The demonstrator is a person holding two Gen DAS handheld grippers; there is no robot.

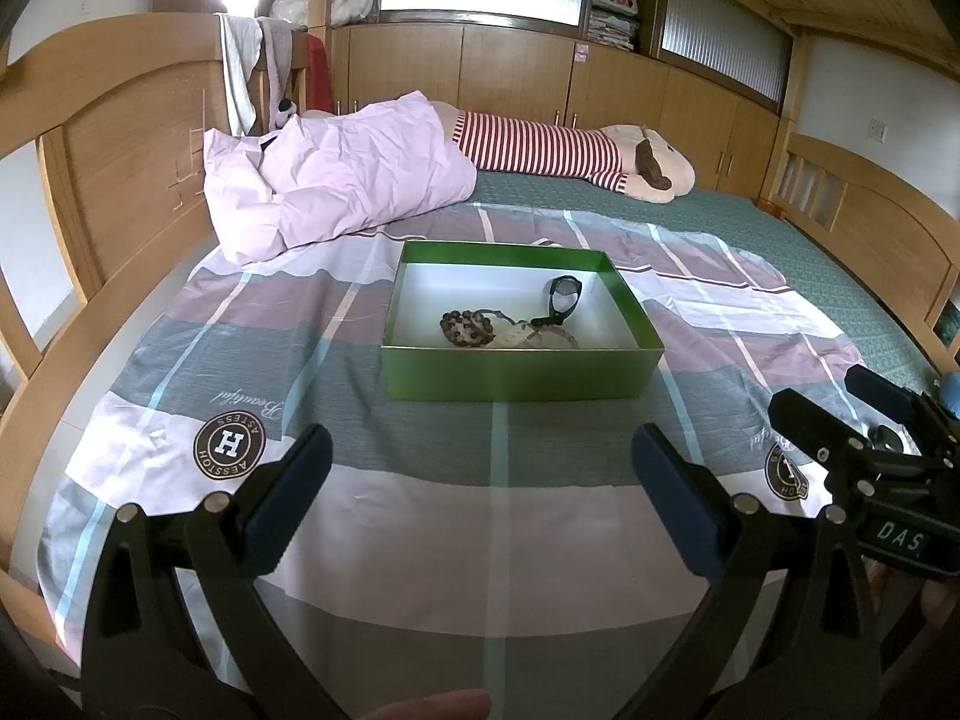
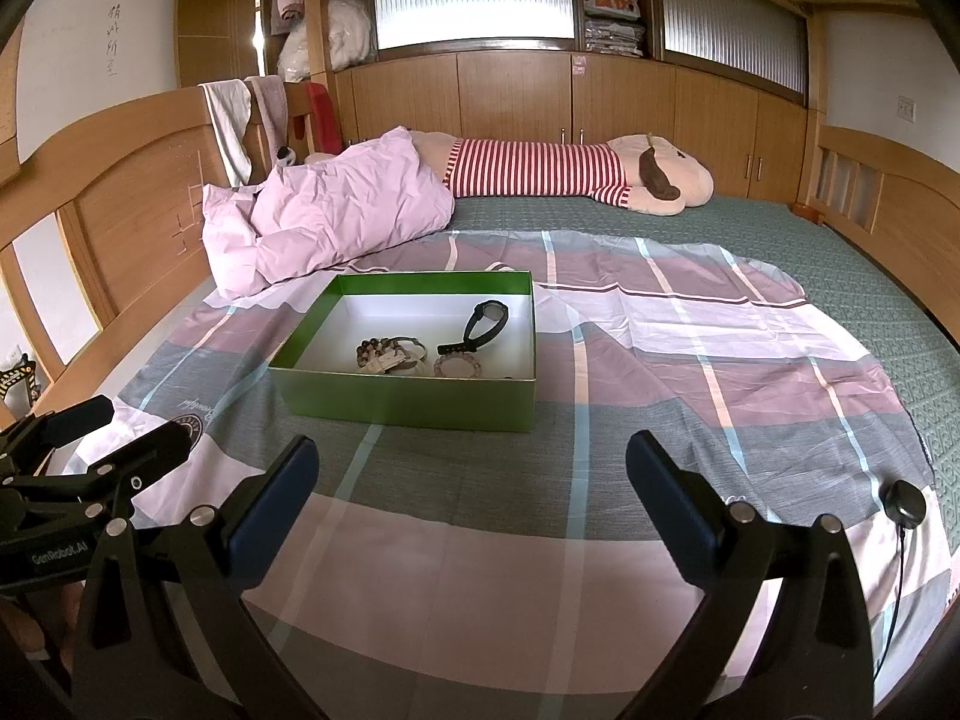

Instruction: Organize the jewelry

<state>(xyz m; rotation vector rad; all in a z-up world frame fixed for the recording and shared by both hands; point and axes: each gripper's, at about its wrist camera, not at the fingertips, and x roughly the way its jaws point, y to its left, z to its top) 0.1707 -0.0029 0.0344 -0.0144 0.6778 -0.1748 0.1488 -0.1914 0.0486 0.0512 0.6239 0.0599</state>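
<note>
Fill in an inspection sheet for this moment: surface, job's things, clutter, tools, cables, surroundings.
Surface: plaid sheet spread over a green mattress.
Job's things: green box, open, holding a black watch, a dark bead bracelet, a lighter bead bracelet and a pale piece I cannot identify.
Clutter: small round black device on the sheet near the right tool.
Tools: left tool and right tool both open, empty, short of the box.
Cables: thin black cable running from the round device.
Surroundings: crumpled pink duvet, striped plush toy, wooden headboard, wooden cabinets.
</note>
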